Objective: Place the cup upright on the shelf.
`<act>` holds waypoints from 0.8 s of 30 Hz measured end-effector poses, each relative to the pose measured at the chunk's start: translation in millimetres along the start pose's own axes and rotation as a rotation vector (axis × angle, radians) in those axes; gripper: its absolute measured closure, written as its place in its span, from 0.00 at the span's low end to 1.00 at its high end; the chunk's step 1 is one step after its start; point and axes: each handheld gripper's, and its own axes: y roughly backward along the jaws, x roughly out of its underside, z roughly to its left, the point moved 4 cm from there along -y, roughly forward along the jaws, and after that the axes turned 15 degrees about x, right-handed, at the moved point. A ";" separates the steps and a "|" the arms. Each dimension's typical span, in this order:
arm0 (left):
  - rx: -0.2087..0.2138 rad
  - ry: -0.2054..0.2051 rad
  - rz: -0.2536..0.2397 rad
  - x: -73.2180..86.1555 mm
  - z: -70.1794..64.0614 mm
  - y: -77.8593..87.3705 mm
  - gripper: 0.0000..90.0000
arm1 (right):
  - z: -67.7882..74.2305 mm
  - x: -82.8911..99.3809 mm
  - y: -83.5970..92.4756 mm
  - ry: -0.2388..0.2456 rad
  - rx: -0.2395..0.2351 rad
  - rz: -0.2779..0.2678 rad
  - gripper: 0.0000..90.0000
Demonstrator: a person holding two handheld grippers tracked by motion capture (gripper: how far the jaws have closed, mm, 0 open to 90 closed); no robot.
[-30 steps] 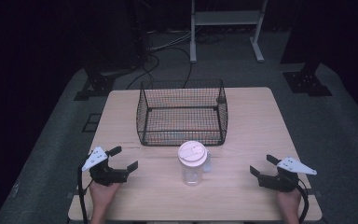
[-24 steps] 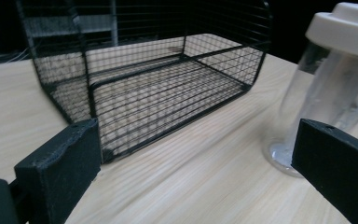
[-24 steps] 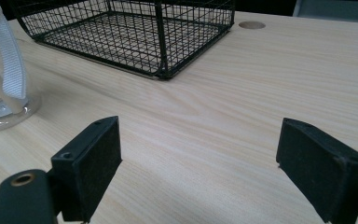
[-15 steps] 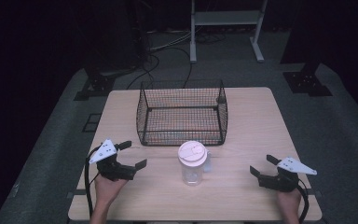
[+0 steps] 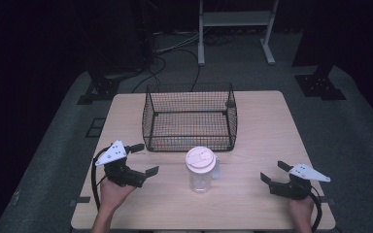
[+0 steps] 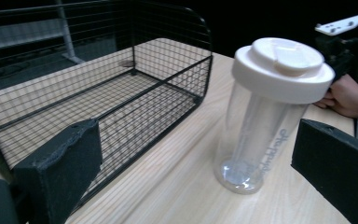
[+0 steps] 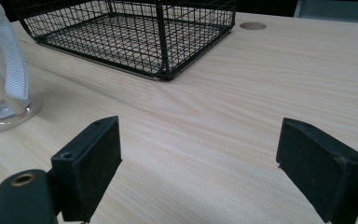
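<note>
The left gripper (image 5: 142, 160) had moved inward toward the one shaker bottle (image 5: 201, 170), its fingers spread wide and empty. The right gripper (image 5: 274, 172) had stayed put, fingers equally wide and empty. The clear bottle, with a white lid, stood upright on the bench (image 5: 262, 131), just before the one wire basket (image 5: 189, 119).

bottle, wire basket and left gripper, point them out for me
bottle (image 5: 200, 177), high view, on its clear wall below the white lid
wire basket (image 5: 189, 143), high view, on its near mesh wall
left gripper (image 5: 142, 158), high view, midway between its open fingertips
</note>
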 end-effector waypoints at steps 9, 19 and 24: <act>0.088 -0.044 0.040 -20.4 -13.5 -17.1 0.01 | 0.0 0.0 0.1 -0.001 -0.002 -0.001 0.14; 0.145 -0.069 0.076 -33.5 -24.1 -32.4 0.01 | 0.1 0.0 0.0 -0.001 -0.004 -0.002 0.14; 0.166 -0.088 0.122 -36.6 -29.9 -44.5 0.01 | 0.0 0.0 0.3 -0.005 -0.007 -0.001 0.14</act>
